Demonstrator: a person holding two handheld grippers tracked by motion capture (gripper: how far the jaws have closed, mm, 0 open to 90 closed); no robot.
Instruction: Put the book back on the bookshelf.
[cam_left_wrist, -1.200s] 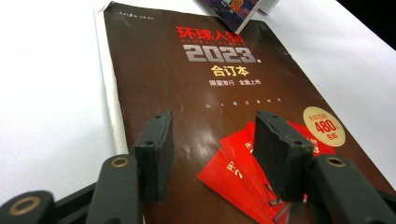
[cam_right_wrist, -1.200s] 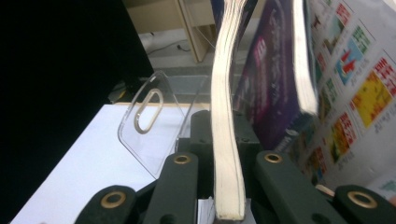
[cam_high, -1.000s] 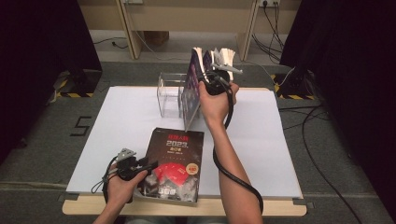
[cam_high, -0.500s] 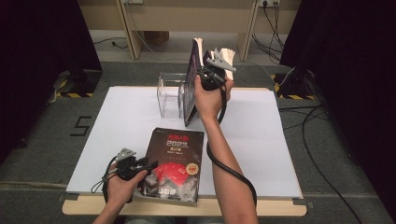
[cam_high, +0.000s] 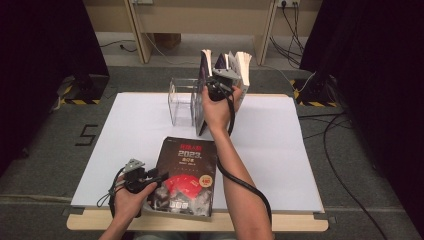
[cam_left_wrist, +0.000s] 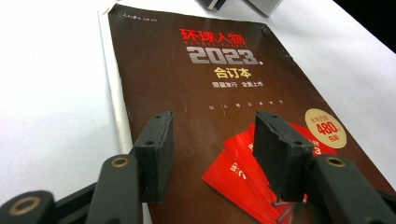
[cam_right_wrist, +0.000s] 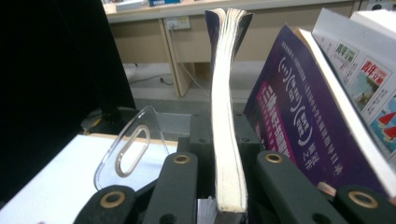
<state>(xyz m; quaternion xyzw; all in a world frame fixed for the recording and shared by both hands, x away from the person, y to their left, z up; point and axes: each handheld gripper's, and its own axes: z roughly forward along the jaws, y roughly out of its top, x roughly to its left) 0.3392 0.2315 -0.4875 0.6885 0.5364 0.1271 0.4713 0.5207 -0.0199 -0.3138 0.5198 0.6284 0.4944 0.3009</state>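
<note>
My right gripper (cam_high: 218, 86) is shut on a thin dark-covered book (cam_high: 202, 102) that stands on edge at the back of the white table (cam_high: 125, 135). In the right gripper view the book's page edge (cam_right_wrist: 227, 140) rises between the jaws of that gripper (cam_right_wrist: 227, 191), bending slightly. A purple book (cam_right_wrist: 299, 121) and a white illustrated one (cam_right_wrist: 369, 70) lean just beside it. A dark magazine marked 2023 (cam_high: 187, 172) lies flat near the front edge. My left gripper (cam_high: 156, 178) hovers at its lower left, open; its jaws (cam_left_wrist: 215, 154) stand apart over the cover (cam_left_wrist: 224, 88).
A clear acrylic book stand (cam_high: 181, 100) sits directly left of the held book; its rounded divider (cam_right_wrist: 130, 149) has a slot in it. Leaning books (cam_high: 242, 67) are at the right of my hand. Beyond the table are wooden desk legs (cam_high: 137, 30) and floor cables (cam_high: 330, 125).
My right hand has shifted the upright book a little leftward and down, closer to the clear stand. The left hand and the magazine have stayed put.
</note>
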